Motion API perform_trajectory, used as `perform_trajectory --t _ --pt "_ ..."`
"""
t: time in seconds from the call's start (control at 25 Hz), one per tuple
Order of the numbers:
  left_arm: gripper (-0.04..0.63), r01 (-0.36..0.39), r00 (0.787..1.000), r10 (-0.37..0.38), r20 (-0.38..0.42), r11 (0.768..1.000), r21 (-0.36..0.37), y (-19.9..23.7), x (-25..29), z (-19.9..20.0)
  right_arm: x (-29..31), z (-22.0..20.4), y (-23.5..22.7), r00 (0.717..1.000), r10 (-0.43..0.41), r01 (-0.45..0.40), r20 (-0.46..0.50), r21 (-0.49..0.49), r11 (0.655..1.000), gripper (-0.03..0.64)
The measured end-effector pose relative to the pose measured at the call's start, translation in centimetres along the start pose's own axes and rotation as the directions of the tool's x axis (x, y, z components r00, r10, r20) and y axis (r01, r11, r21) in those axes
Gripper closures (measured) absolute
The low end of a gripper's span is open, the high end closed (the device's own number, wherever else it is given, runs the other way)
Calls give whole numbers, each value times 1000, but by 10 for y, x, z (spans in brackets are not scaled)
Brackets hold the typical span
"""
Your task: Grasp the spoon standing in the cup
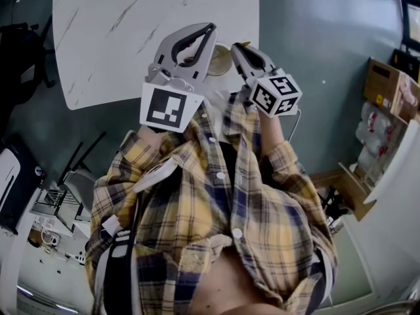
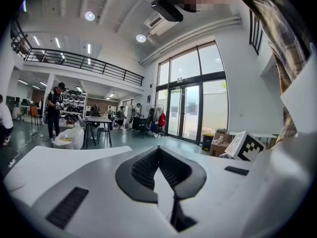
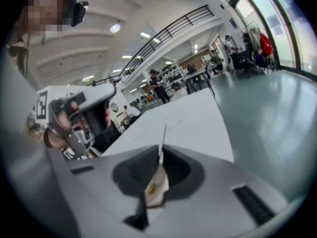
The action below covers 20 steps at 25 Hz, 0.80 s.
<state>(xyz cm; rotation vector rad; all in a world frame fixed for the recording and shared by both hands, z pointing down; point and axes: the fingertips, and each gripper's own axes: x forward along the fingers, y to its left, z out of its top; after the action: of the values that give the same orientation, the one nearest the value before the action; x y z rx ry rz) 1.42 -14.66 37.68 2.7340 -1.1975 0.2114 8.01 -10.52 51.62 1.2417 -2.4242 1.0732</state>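
In the right gripper view a thin pale spoon (image 3: 157, 182) stands edge-on between the jaws of my right gripper (image 3: 161, 151), its slim stem rising past the tips. The pads press on it. In the head view the right gripper (image 1: 236, 47) reaches over the near edge of the white table, beside a tan round cup (image 1: 220, 62) that both grippers mostly hide. My left gripper (image 1: 210, 27) is held up just left of the cup, its tips together. In its own view the left gripper (image 2: 158, 148) holds nothing and looks out into the hall.
The white marble table (image 1: 131, 31) stands on a grey floor. Cardboard boxes (image 1: 384, 84) sit at the right, a dark chair (image 1: 20, 58) at the left. People stand at a table (image 2: 96, 120) far off in the hall.
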Motion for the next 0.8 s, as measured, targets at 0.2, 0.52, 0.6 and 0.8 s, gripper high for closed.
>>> perform_trajectory --t 0.2,0.52,0.6,0.8 --pt "580 -9 1000 9 12 1000 0 3 -4 3 -1 3 9 1000 26 -26 3 2 1000 580" --pt "578 -23 999 23 36 1000 1 7 -7 11 -7 14 15 999 37 -37 3 -40 999 583" --pt "578 -22 999 22 44 1000 5 7 -7 13 -10 16 17 999 37 -37 0 -56 998 583" --pt "580 -31 997 31 66 1000 0 4 -9 20 -18 25 24 998 55 -55 -2 -100 994 583"
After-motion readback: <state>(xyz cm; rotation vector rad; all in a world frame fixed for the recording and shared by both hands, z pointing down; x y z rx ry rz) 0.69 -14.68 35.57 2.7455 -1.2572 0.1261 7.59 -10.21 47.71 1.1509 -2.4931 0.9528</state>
